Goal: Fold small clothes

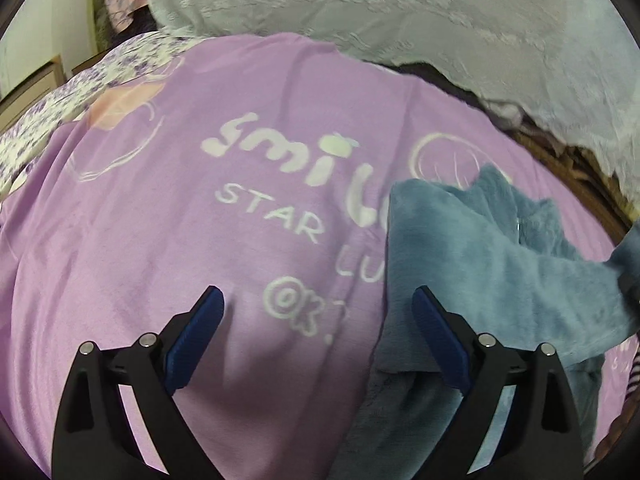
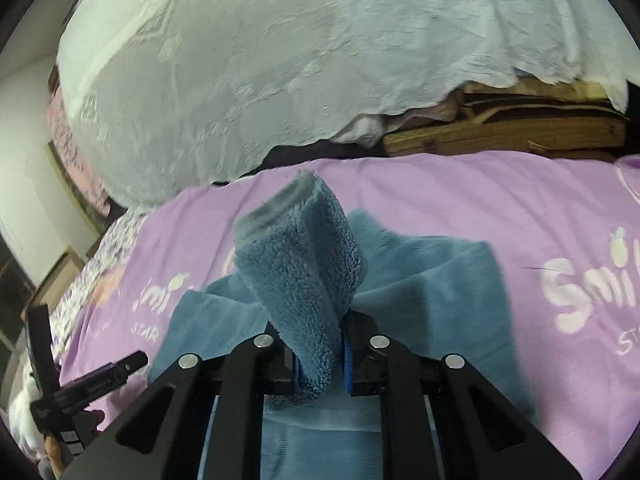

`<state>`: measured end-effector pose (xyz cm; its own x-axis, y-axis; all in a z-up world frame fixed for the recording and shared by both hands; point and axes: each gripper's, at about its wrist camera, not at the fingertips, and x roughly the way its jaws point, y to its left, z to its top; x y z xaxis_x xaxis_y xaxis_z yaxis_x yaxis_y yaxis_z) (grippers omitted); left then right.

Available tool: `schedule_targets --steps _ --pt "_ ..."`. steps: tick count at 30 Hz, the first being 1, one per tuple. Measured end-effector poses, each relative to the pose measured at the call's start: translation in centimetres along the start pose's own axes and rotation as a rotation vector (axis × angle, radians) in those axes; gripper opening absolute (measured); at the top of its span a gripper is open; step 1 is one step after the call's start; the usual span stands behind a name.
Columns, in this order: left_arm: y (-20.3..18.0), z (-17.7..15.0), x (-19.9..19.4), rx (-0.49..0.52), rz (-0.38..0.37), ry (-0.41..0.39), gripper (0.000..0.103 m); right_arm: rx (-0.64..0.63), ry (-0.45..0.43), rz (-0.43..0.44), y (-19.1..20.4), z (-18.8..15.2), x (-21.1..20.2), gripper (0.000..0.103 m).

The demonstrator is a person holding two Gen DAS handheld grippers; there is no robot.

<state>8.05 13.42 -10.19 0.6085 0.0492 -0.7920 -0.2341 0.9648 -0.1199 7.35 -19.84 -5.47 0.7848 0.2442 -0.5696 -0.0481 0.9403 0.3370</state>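
Surface: lilac printed blanket spread over a bed, white lace cover behind.
Garment: blue fleece garment lying on the blanket, one edge lifted.
Right gripper: clamped on that raised fleece edge.
Left gripper: jaws wide apart, empty, beside the garment.

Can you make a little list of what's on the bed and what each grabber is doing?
surface: purple blanket with white "smile STAR" lettering
garment: blue fleece garment, lying rumpled on the blanket
right gripper: shut on a lifted fold of the garment
left gripper: open, holding nothing, its right finger by the garment's edge
behind: white lace cover
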Motion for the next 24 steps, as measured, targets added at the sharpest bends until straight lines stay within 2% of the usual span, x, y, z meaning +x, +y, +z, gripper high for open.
schedule_targets --steps 4,5,6,8,10,13,15,17,21,24 --pt "-0.9 -0.5 2.2 0.042 0.084 0.059 0.093 0.077 0.059 -0.016 -3.6 -1.2 1.6 0.019" --pt "-0.9 -0.7 2.7 0.047 0.105 0.072 0.093 0.110 0.072 -0.032 -4.7 -1.6 2.2 0.023" --pt "-0.9 -0.8 2.8 0.055 0.120 0.075 0.093 0.132 0.080 -0.042 -5.4 -2.1 2.4 0.033" --pt "-1.0 -0.8 2.7 0.069 0.136 0.073 0.093 0.169 0.089 -0.052 -6.6 -2.5 2.6 0.035" --pt "-1.0 -0.7 2.6 0.075 0.145 0.076 0.093 0.200 0.078 -0.060 -7.6 -2.5 2.2 0.035" --pt "-0.9 -0.2 1.4 0.066 0.148 0.052 0.093 0.232 0.012 -0.092 -8.5 -1.9 0.3 0.035" --pt "-1.3 0.6 0.1 0.060 0.125 0.022 0.093 0.242 -0.044 -0.090 -8.4 -1.1 -1.2 0.035" --pt "-2.2 1.6 -1.1 0.081 0.101 -0.012 0.093 0.195 -0.058 -0.047 -7.1 -0.2 -1.8 0.035" --pt "-5.7 3.7 -1.9 0.174 0.083 -0.056 0.093 0.102 -0.009 -0.016 -4.4 0.5 -0.4 0.035" --pt "-7.9 4.7 0.1 0.214 0.097 -0.028 0.093 0.068 0.041 -0.050 -3.5 0.4 2.3 0.035"
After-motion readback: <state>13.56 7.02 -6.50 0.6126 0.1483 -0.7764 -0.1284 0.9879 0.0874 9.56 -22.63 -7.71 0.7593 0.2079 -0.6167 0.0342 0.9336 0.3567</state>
